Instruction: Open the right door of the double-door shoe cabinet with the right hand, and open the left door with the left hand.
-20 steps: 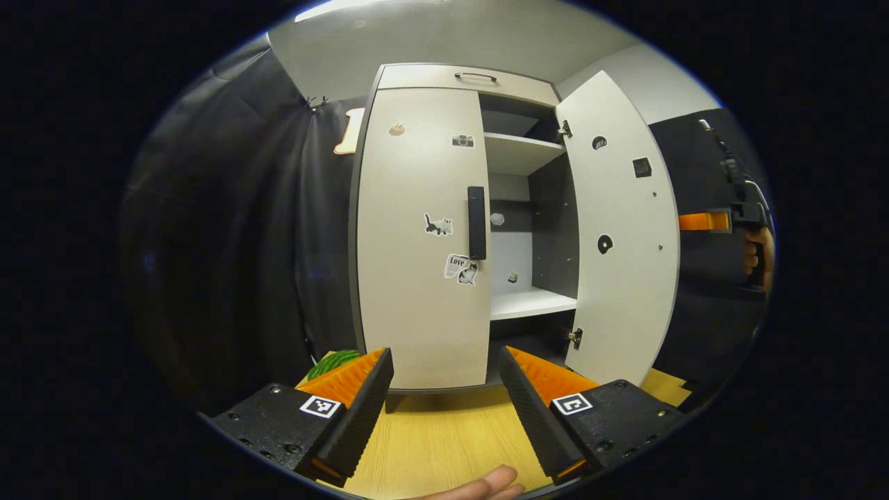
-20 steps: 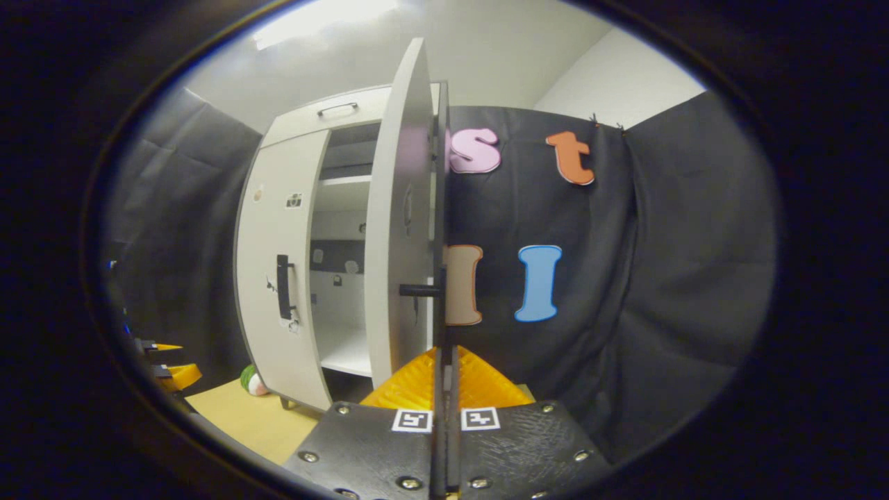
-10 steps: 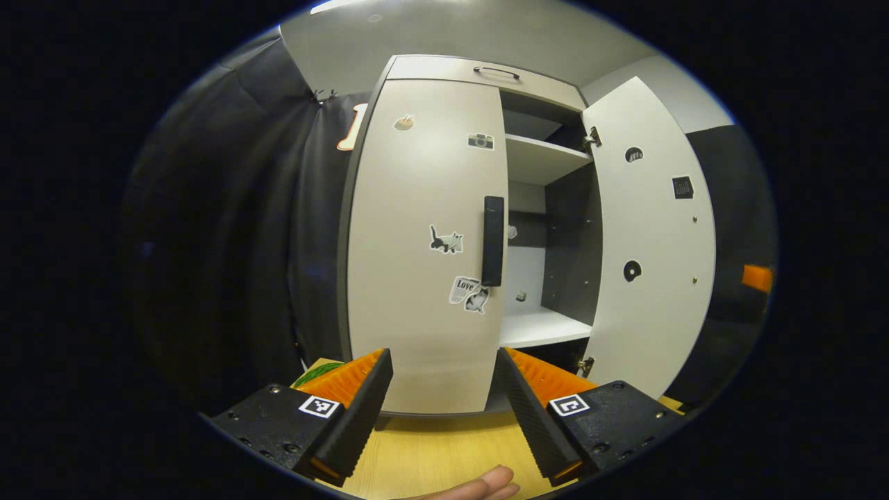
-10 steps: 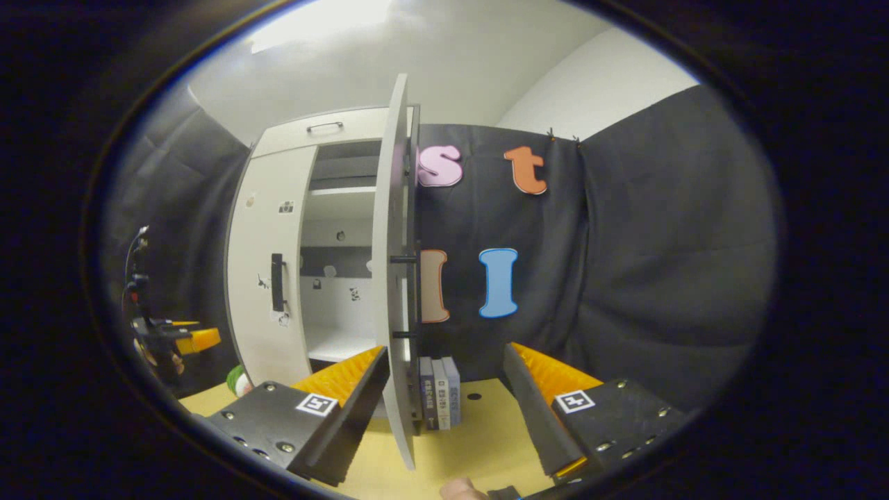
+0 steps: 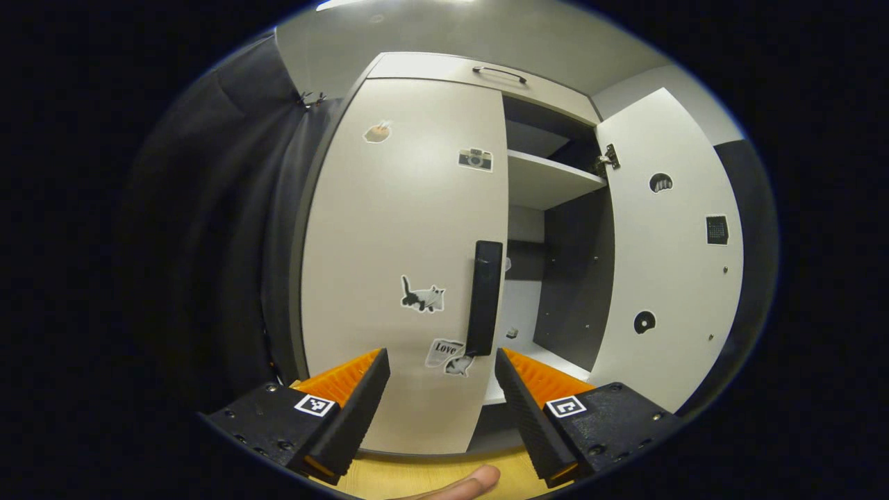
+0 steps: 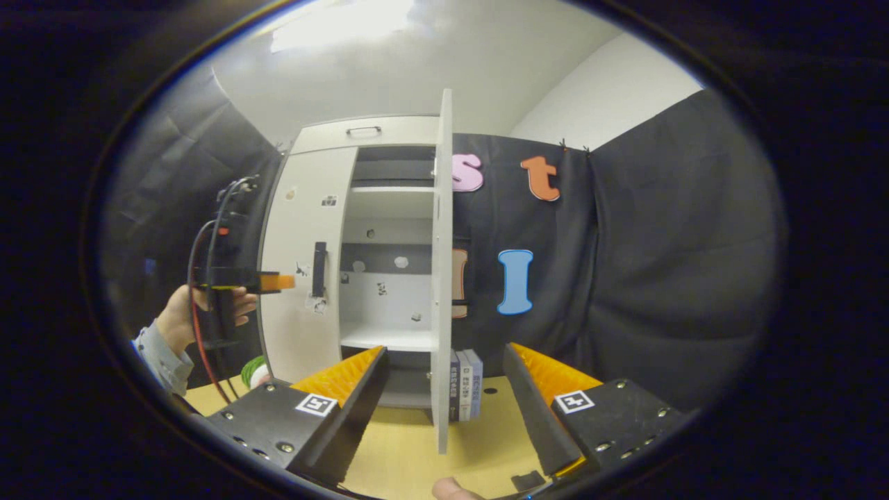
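Black-draped booth under a pale ceiling

Dark cloth hangs in folds on both sides, a white wall rising behind it. A ceiling light glares overhead. A light wooden tabletop holds a few upright books.

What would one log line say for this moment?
right white cabinet door: open | left white cabinet door: closed | left claw: open, nearing black handle

Open air lies between the left gripper and the closed left door's handle.
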Demonstrator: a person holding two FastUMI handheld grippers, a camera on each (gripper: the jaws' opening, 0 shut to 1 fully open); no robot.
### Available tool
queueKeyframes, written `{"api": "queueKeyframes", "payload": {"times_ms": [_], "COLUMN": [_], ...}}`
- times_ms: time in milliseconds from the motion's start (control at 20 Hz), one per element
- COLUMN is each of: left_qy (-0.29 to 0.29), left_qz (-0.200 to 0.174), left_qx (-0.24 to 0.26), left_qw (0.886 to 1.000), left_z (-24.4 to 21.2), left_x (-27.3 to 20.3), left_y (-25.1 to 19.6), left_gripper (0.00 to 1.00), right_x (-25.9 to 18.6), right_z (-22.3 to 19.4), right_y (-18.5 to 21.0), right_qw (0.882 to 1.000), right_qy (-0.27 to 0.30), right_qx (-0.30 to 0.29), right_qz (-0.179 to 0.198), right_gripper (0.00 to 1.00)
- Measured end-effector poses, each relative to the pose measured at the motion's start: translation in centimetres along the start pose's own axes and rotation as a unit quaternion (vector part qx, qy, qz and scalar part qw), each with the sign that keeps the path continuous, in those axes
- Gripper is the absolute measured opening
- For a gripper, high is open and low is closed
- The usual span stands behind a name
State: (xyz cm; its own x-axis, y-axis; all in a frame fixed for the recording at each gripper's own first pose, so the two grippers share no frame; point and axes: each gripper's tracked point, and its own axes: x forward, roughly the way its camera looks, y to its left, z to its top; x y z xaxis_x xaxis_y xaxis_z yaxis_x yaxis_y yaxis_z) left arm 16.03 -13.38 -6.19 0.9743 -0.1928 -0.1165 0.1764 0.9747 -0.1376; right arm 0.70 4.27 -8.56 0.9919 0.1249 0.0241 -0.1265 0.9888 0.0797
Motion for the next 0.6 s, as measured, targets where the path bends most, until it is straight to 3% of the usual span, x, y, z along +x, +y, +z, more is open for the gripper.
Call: {"api": "queueKeyframes", "payload": {"times_ms": [300, 450, 600], "left_qy": [0.000, 0.006, 0.001], "left_qz": [0.019, 0.002, 0.025], "left_qx": [0.026, 0.034, 0.059], "left_qw": [0.999, 0.999, 0.998], "left_z": [2.1, 2.3, 2.9], "left_x": [4.4, 6.1, 7.1], "left_y": [-1.2, -3.3, -3.5], "left_gripper": [0.95, 0.95, 0.94], "right_x": [-2.1, -2.1, -2.2], "right_z": [-0.4, -0.3, -0.6], "right_y": [3.1, 2.9, 2.4], "right_qw": [0.999, 0.999, 0.999], "right_qy": [-0.009, -0.010, -0.008], "right_qx": [0.034, 0.045, 0.040], "right_qz": [0.027, 0.024, 0.017], "right_gripper": [0.97, 0.97, 0.98]}}
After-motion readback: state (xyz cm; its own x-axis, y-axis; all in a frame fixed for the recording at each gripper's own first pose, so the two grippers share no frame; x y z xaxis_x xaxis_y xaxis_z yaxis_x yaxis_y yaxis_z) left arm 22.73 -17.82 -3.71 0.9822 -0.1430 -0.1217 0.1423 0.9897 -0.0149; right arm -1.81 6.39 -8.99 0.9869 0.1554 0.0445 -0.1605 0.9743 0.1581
